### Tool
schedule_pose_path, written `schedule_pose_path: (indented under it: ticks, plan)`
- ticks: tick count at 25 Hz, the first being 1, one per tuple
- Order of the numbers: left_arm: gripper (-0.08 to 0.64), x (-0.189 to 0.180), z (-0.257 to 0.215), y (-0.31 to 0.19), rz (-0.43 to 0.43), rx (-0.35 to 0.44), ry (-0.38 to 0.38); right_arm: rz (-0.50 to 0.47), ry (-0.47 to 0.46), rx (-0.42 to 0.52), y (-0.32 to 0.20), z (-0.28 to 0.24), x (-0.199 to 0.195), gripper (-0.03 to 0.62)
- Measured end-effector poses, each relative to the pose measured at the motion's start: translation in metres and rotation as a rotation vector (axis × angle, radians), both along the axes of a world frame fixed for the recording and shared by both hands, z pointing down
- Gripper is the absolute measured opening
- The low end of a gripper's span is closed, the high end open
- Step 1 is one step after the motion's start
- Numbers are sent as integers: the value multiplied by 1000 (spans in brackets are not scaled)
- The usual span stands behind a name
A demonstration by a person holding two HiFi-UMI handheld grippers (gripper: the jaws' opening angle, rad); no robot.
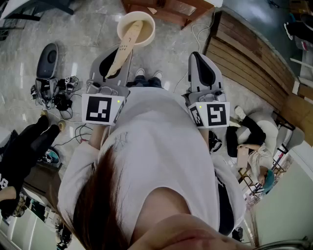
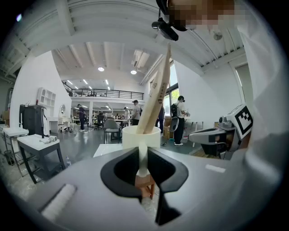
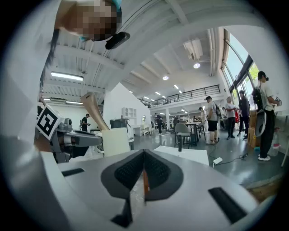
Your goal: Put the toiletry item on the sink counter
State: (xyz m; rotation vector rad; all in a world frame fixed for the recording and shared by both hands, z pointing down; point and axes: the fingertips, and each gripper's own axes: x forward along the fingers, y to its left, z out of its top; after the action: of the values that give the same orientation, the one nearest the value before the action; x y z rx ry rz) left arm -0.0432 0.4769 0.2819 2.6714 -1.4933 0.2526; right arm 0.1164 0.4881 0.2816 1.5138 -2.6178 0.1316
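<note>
A cream cup with a beige tube leaning in it is held out over the floor ahead of me. My left gripper is shut on the cup; in the left gripper view a thin white part of the cup sits pinched between the jaws of the left gripper, and the tube rises above it. My right gripper is level with it on the right, shut and empty. In the right gripper view the right gripper has its jaws together, and the cup shows at the left.
A wooden stand is just beyond the cup. Wooden boards run along the right. Cables and gear lie on the stone floor at left. A person sits low at right. A white table and standing people are farther off.
</note>
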Motion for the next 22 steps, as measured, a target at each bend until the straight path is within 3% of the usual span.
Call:
schedule_pose_path:
  ticks: [22]
  plan:
    - [49,25,-7,1,-43,40,19,-42,-7,33,1,-6,19,11]
